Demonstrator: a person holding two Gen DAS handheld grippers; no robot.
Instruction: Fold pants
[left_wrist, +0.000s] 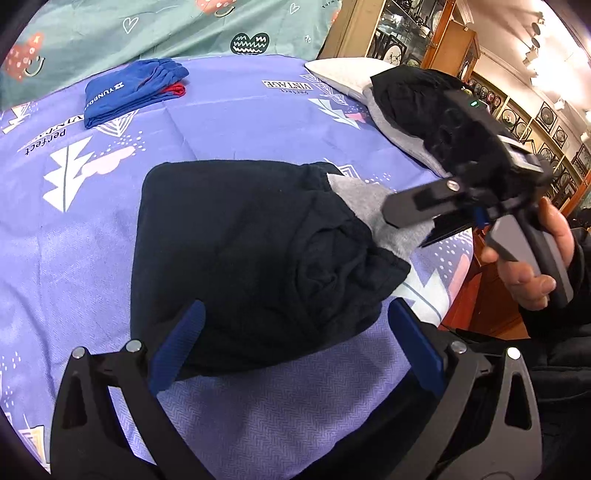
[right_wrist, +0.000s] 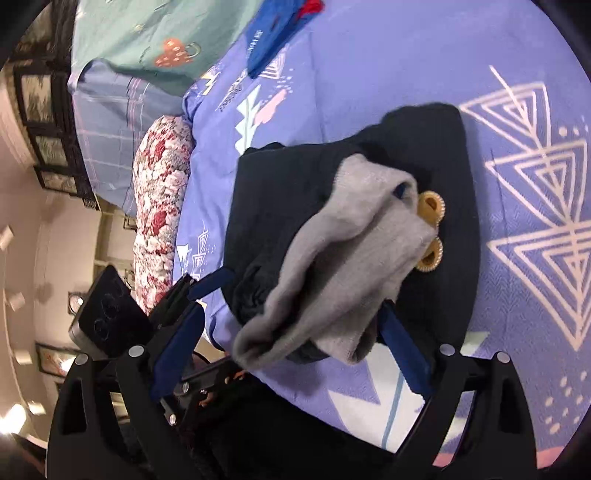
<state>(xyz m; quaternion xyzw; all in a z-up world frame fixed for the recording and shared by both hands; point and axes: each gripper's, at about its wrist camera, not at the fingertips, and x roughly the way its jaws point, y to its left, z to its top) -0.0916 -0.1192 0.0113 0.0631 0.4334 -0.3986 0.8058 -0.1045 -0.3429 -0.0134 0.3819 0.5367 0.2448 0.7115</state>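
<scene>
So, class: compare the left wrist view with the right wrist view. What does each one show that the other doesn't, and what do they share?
Only the left wrist view shows the right gripper in a hand, plus a black-and-grey garment pile and glass display cabinets.

Only the right wrist view shows the floral bolster and tan round trim on the pants.

Both show the folded black pants with grey lining, the purple bedsheet and blue garment.

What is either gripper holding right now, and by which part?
Nothing is gripped. The left gripper is open at the near edge of the black pants; the right gripper is open around their grey lining.
</scene>
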